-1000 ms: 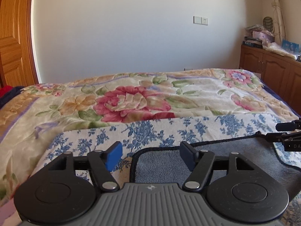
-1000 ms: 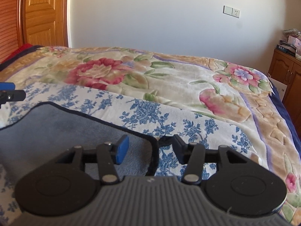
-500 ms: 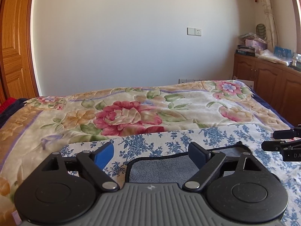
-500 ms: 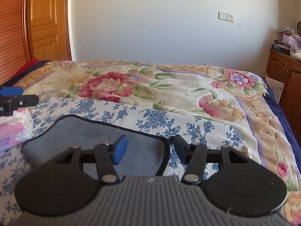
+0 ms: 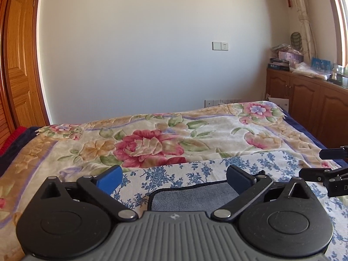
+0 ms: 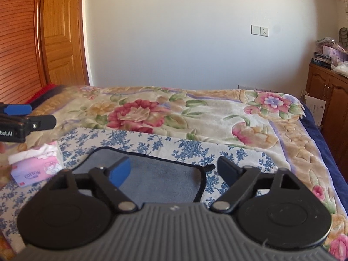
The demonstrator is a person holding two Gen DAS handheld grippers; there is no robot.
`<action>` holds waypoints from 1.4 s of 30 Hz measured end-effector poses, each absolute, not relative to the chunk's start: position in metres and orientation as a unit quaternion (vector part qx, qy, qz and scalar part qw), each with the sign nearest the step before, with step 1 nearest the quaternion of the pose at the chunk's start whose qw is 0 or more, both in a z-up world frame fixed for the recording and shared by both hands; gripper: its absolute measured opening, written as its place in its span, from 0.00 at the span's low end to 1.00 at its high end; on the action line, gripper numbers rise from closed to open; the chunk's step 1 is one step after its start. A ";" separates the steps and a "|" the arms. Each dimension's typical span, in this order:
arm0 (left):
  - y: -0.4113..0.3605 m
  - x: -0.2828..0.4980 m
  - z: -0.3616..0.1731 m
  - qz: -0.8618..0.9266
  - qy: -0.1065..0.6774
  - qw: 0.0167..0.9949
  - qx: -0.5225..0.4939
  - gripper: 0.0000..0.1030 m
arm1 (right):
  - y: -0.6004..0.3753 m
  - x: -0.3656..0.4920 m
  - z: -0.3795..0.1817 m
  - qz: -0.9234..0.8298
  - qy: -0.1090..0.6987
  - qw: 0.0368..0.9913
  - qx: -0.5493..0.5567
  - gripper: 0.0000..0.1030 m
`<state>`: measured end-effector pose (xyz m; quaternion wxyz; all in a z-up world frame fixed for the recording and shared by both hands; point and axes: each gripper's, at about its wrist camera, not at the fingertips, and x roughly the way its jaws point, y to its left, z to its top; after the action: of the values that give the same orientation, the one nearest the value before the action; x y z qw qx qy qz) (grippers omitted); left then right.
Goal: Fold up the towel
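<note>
Since before we've lifted both grippers, left gripper (image 5: 173, 179) and right gripper (image 6: 174, 169) spread wide, empty, above one grey towel (image 6: 161, 178); one tissue pack (image 6: 35, 166) far left.

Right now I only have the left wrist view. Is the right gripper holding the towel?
Observer: No. The right gripper is open with nothing between its fingers. The grey towel lies flat under it.
Operator: Where does the towel end on the right?
Observer: Its black-trimmed right edge runs between the right gripper's fingers, nearer the black one. A small black loop sticks out at the far right corner.
Operator: Anything off to my left?
Observer: A pink tissue pack sits on the blue floral cloth, just left of the towel and below the left gripper.
</note>
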<state>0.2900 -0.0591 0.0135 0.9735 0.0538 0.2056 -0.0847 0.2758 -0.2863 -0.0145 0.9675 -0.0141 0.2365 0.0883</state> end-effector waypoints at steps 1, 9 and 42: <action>-0.060 0.287 0.016 -0.087 0.204 0.974 0.056 1.00 | -0.286 0.273 -0.013 0.087 0.234 0.968 -0.015 0.89; -0.063 0.262 0.034 -0.097 0.201 0.973 0.067 1.00 | -0.285 0.254 0.003 0.077 0.223 0.972 -0.017 1.00; -0.043 0.147 0.087 -0.089 0.183 0.976 0.072 1.00 | -0.272 0.157 0.038 0.077 0.215 0.973 -0.023 1.00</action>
<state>0.1473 -0.0434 0.0873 0.9763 0.0721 0.1834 -0.0892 0.1565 -0.2718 0.0377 0.9734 -0.0234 0.2147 0.0771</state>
